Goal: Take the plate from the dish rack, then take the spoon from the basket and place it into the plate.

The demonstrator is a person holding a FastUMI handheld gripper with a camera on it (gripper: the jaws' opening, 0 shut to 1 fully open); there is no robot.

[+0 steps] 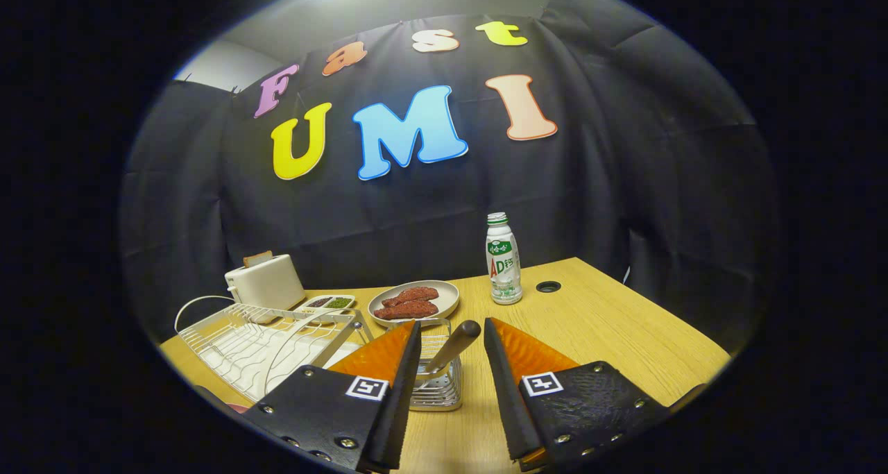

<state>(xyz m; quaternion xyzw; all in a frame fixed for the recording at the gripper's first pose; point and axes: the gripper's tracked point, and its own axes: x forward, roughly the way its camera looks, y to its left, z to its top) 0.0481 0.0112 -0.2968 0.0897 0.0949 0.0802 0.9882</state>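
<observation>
My gripper (451,323) is open, its two orange-and-black fingers spread wide above the wooden table (610,328). Between the fingers stands a small wire basket (438,389), and the spoon (454,345) leans in it with its dark handle pointing up toward the right finger. Neither finger touches the spoon or the basket. To the left of the left finger lies the white wire dish rack (263,342); I can make out no upright plate in it. Beyond the basket rests a grey plate (449,295) carrying two reddish sausages.
A white toaster (266,282) with a slice of bread stands behind the rack, a small tray of seasonings (330,302) beside it. A white drink bottle (503,259) stands right of the grey plate, near a round cable hole (548,286) in the table.
</observation>
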